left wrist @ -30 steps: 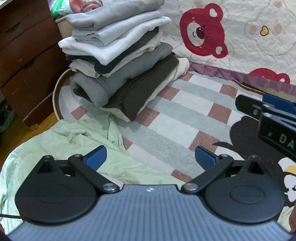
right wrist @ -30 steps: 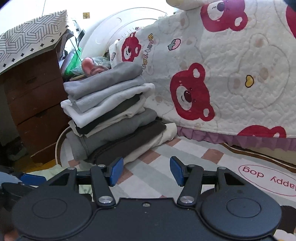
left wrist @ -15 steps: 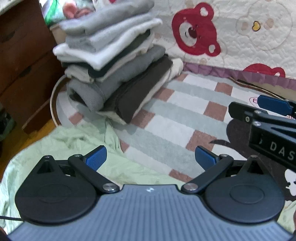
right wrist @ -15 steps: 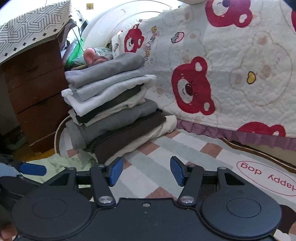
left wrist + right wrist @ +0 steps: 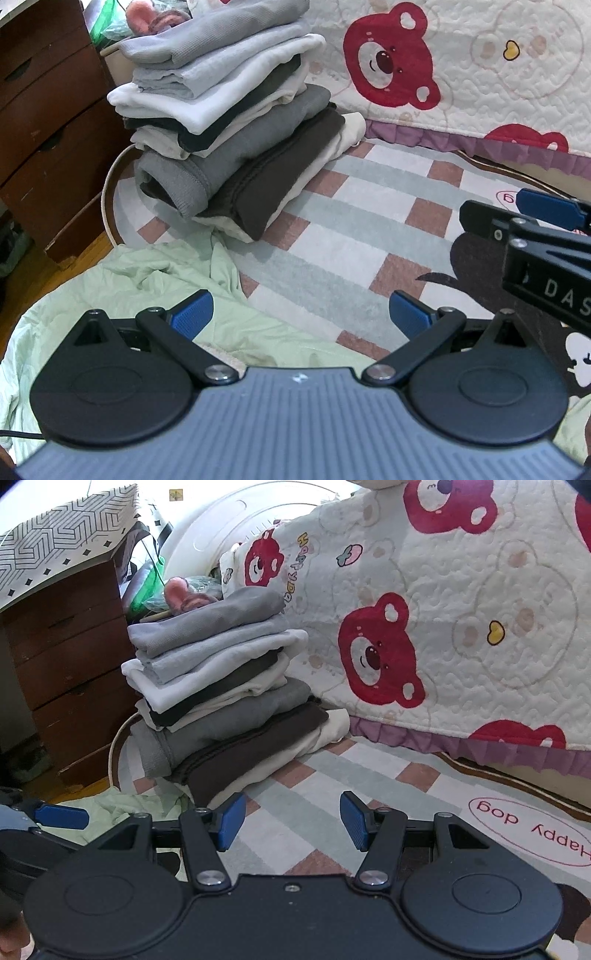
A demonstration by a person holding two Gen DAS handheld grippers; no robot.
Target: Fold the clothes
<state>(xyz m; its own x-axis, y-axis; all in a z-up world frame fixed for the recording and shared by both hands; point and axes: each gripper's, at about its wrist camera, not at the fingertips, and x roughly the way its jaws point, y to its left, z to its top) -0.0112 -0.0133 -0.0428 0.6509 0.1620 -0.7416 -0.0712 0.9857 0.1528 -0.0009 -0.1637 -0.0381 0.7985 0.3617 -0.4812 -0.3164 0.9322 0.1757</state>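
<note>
Behind: bear-print quilt (image 5: 461,635) and a leaning stack of folded clothes (image 5: 229,133) on the checked rug (image 5: 332,229). Nearer: pale green garment (image 5: 122,291), crumpled and unfolded, spread on the rug below and left of the left gripper (image 5: 301,314), long axis unclear. Left gripper directly over its edge, fingers wide apart, empty. Right gripper (image 5: 291,819) farther right over bare rug, likewise spread, empty.

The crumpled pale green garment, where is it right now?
In the left wrist view the crumpled pale green garment lies low on the left, on the checked rug, just before the tall stack of folded clothes.
</note>
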